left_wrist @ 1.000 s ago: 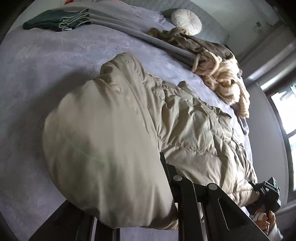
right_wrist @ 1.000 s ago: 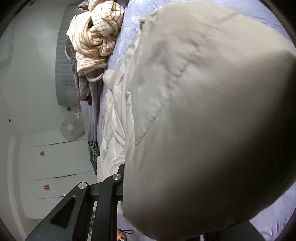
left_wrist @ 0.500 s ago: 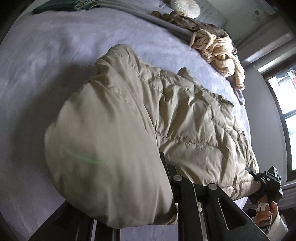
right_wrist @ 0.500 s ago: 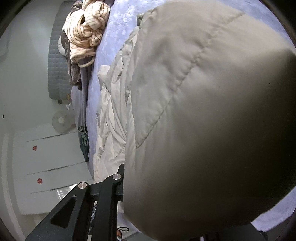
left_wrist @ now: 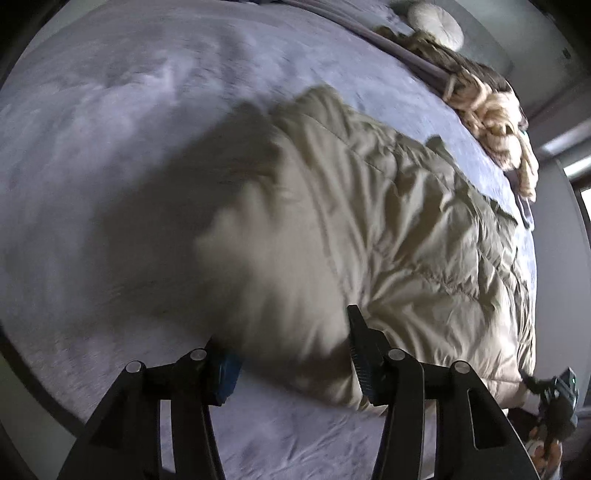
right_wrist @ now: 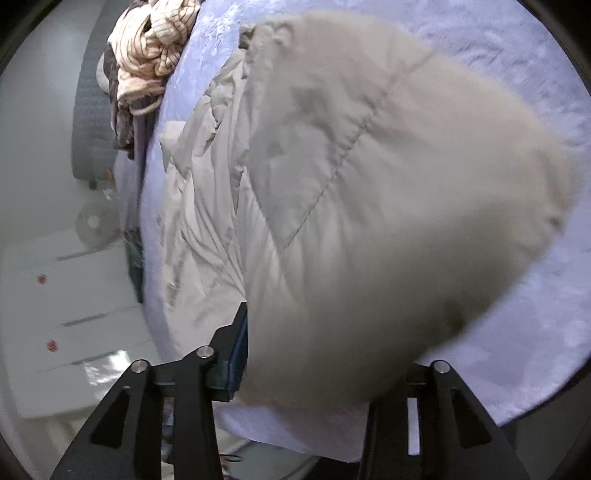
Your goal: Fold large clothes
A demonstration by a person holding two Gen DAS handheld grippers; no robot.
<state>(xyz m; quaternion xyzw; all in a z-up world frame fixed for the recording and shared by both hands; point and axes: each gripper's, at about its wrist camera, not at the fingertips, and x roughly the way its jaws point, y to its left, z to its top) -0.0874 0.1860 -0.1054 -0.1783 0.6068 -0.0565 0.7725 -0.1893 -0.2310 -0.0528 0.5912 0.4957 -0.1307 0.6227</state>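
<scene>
The jacket [left_wrist: 388,229] is a pale khaki beige, quilted in stitched panels, greyer where shade falls on its near fold. The bedspread [left_wrist: 129,110] under it is lavender grey with a faint mottled pattern. A sweater [right_wrist: 147,48] at the bed's edge is cream with thin dark stripes, heaped on a dark brown garment [left_wrist: 476,70]. The round cushion [left_wrist: 436,22] is off-white. The headboard [right_wrist: 88,129] is grey-green and quilted. The cabinet [right_wrist: 62,295] is white with small red marks. Both grippers' fingers [left_wrist: 365,354] are black with blue pads [right_wrist: 238,354].
</scene>
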